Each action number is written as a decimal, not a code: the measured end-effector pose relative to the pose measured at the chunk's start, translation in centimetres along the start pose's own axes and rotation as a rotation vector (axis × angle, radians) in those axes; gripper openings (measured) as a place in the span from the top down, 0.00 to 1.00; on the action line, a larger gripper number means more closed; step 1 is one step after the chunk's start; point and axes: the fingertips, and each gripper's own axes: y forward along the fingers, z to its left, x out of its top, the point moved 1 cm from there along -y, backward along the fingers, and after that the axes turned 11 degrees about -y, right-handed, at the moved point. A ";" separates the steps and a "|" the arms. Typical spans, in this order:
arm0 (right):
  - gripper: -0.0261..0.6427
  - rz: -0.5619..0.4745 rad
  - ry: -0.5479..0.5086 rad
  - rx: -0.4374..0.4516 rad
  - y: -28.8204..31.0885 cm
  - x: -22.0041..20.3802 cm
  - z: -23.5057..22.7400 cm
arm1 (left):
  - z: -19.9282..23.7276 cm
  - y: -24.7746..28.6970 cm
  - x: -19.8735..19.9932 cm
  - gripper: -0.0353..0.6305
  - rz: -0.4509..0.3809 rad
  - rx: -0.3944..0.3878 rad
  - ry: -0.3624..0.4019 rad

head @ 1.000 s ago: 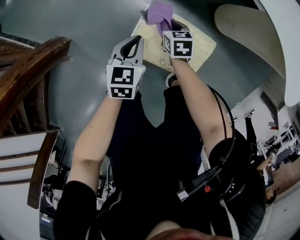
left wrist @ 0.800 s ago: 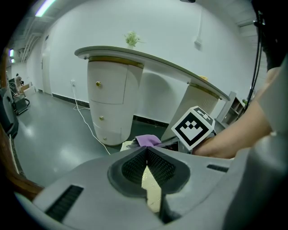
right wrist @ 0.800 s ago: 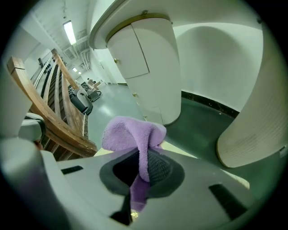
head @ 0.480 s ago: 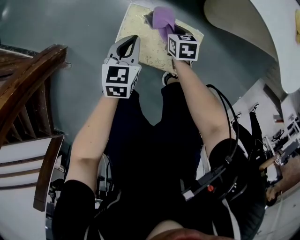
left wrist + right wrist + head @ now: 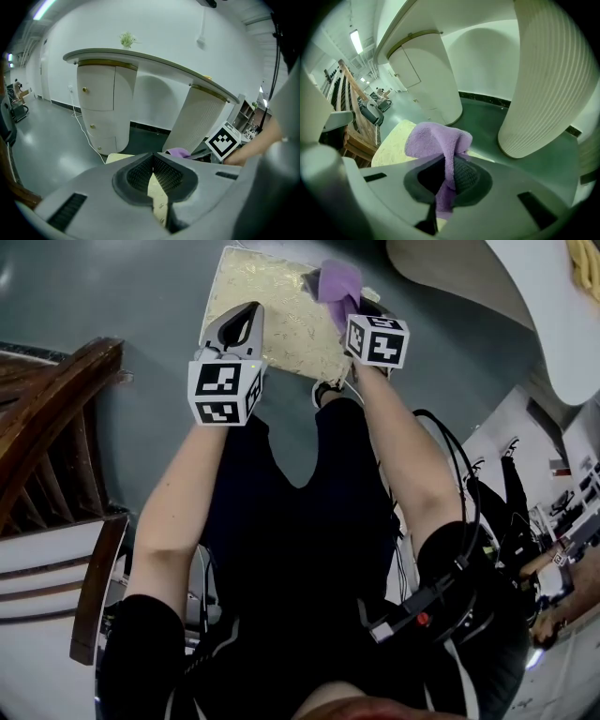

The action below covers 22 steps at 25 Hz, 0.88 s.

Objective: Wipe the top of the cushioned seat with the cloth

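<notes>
My right gripper's [image 5: 447, 176] jaws are clamped on a fold of the purple cloth [image 5: 433, 138]. Most of the cloth bunches out past the tips, which leaves a loose pad to wipe with. My left gripper [image 5: 151, 164] has its jaws closed on nothing and hangs over the near left edge of the seat [image 5: 277, 306], clear of the working side. The cloth is at the seat's far right corner; I can't tell whether it presses on the cushion. A ribbed white pedestal [image 5: 543, 84] stands beyond. I judge most of the top is still to wipe.
</notes>
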 end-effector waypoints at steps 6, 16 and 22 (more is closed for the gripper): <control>0.92 0.055 0.106 -0.090 -2.4 -3.5 -5.0 | -1.9 0.3 -0.4 0.94 0.018 0.014 0.000; 0.92 -0.172 0.059 -0.008 -8.4 0.2 -3.3 | 0.0 -0.6 -0.7 0.94 0.042 -0.050 0.039; 0.92 -0.301 0.061 -0.004 -9.5 4.7 6.0 | 5.2 -4.2 0.6 0.94 0.033 -0.086 0.051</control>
